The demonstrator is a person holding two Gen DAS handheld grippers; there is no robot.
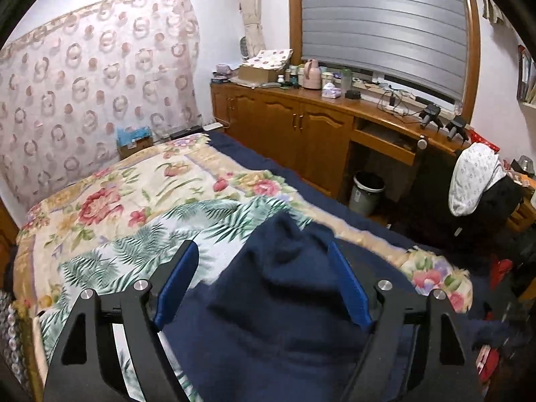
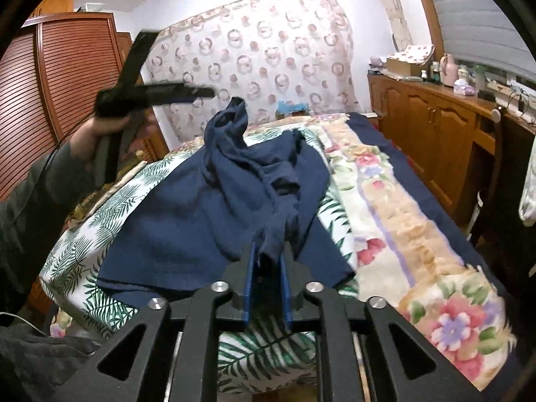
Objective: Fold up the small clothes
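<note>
1. bedroom with one bed (image 2: 402, 221) under a floral cover, a palm-leaf sheet (image 2: 134, 201) spread over its near half; we see a patterned curtain (image 1: 93, 93) behind it and a wooden cabinet (image 1: 284, 124) under a shuttered window along the side.
2. we count one navy garment (image 2: 201, 214), lying on the palm-leaf sheet; it is crumpled, not flat.
3. its long axis runs from the near edge of the bed away toward the curtain; a twisted ridge of cloth runs up the middle, and the far end stands up in a peak.
4. we hold two grippers. the right gripper (image 2: 268, 284) is low at the near end of the garment, its blue pads set narrow with a bunched strip of the navy cloth pinched between them.
5. the left gripper (image 1: 264, 278) has its jaws spread wide; in its own view the navy cloth lies heaped between the two blue pads, and we see no pinch on it.
6. in the right wrist view the left gripper is raised above the bed's left side, blurred, clear of the garment's peak, held by one hand (image 2: 97, 134) in a dark sleeve.
</note>
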